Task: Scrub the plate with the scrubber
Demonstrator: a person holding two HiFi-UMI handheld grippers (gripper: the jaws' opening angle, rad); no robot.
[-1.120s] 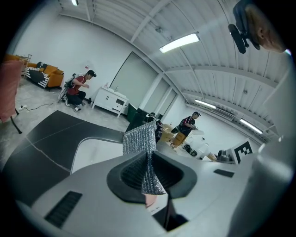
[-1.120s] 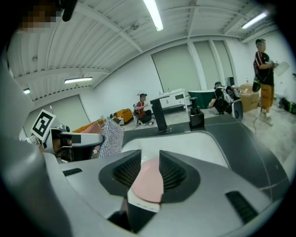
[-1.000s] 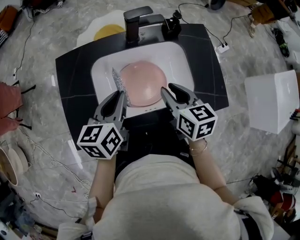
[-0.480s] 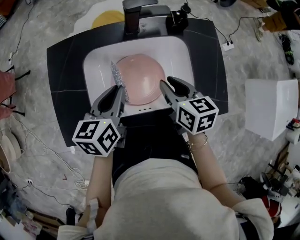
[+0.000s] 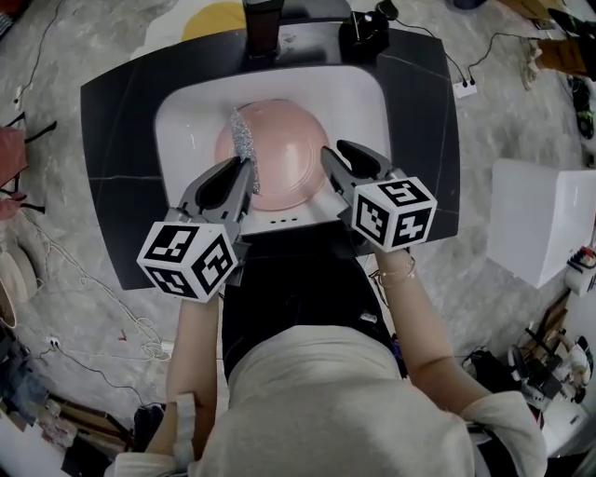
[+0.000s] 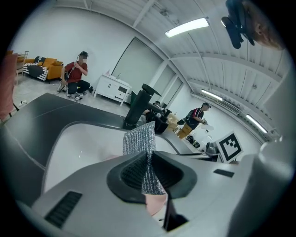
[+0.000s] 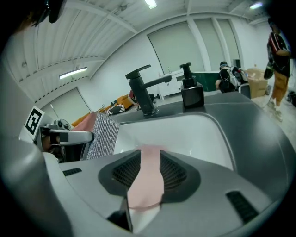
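A pink plate (image 5: 284,149) lies in the white sink (image 5: 186,102). My left gripper (image 5: 244,168) is shut on a silver mesh scrubber (image 5: 244,140), which stands up from the jaws over the plate's left part. In the left gripper view the scrubber (image 6: 141,143) is pinched between the pads, with pink plate (image 6: 155,203) below. My right gripper (image 5: 335,155) is at the plate's right rim. In the right gripper view the pink rim (image 7: 147,180) fills the gap between the jaws, which have just eased slightly wider. The scrubber (image 7: 102,136) shows at the left there.
A black faucet (image 5: 262,23) and a black soap dispenser (image 5: 365,33) stand at the back of the dark counter (image 5: 121,140). A white box (image 5: 545,219) sits on the floor to the right. Cables run across the floor. People are in the room's background.
Both grippers have moved forward and down into the sink. The scrubber has gone from the plate's left edge to over its left part.
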